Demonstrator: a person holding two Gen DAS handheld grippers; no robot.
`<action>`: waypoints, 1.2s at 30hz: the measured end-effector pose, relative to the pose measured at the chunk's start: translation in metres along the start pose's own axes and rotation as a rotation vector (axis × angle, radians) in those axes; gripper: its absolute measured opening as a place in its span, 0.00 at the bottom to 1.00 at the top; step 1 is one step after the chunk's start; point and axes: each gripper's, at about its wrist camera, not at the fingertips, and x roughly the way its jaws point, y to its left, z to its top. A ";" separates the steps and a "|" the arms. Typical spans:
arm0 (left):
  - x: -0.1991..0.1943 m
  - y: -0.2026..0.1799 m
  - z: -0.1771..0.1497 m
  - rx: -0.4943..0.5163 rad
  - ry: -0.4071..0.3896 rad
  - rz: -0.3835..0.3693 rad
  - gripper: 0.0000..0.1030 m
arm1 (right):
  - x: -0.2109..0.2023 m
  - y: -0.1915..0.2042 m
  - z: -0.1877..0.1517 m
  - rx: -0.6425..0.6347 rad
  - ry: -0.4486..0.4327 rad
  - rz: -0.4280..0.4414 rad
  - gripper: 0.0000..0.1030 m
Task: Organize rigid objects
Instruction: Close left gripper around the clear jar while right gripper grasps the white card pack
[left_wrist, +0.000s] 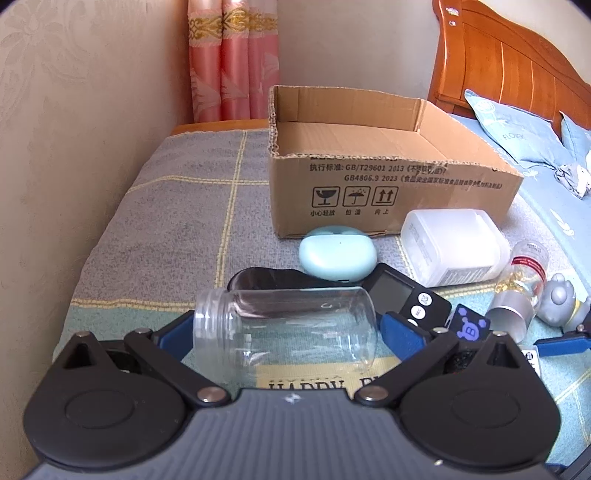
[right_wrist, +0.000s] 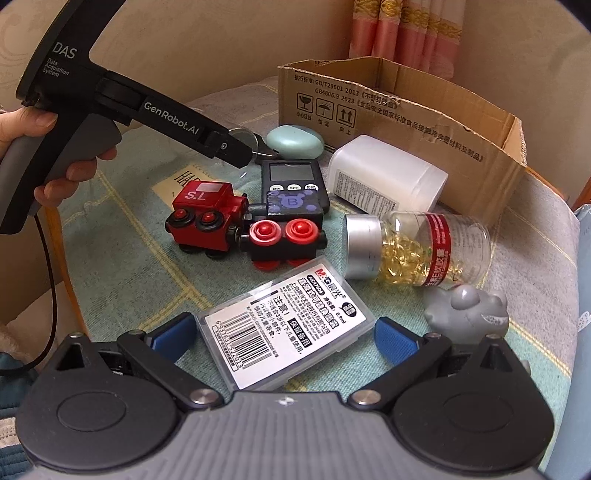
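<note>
A clear, lidless plastic jar (left_wrist: 286, 332) lay on its side on the bed (left_wrist: 177, 206), threaded mouth to the left, between the left gripper (left_wrist: 286, 334)'s blue fingers (left_wrist: 400, 334), which stood apart around it; contact could not be told. The right gripper (right_wrist: 284, 338)'s fingers (right_wrist: 395, 341) were spread either side of a flat, labelled clear case (right_wrist: 284, 325). An empty cardboard box (left_wrist: 388, 181) sat behind.

In the left wrist view the cardboard box (left_wrist: 388, 166) sits on the bed (left_wrist: 166, 221) at upper centre, with the earbud case (left_wrist: 336, 256) and white container (left_wrist: 454, 245) just before it, the timer (left_wrist: 406, 295) below them, and the clear jar (left_wrist: 284, 332) lying lowest, at frame centre.
</note>
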 end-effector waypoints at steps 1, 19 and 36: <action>0.000 0.000 0.000 0.001 0.000 -0.005 0.99 | 0.000 0.000 0.001 -0.003 0.009 0.002 1.00; -0.008 0.013 -0.005 0.001 0.003 -0.021 0.89 | -0.013 0.016 0.002 -0.032 0.052 0.090 1.00; -0.005 0.015 -0.007 -0.013 0.028 -0.008 0.89 | 0.007 0.026 0.014 -0.192 0.065 0.128 0.98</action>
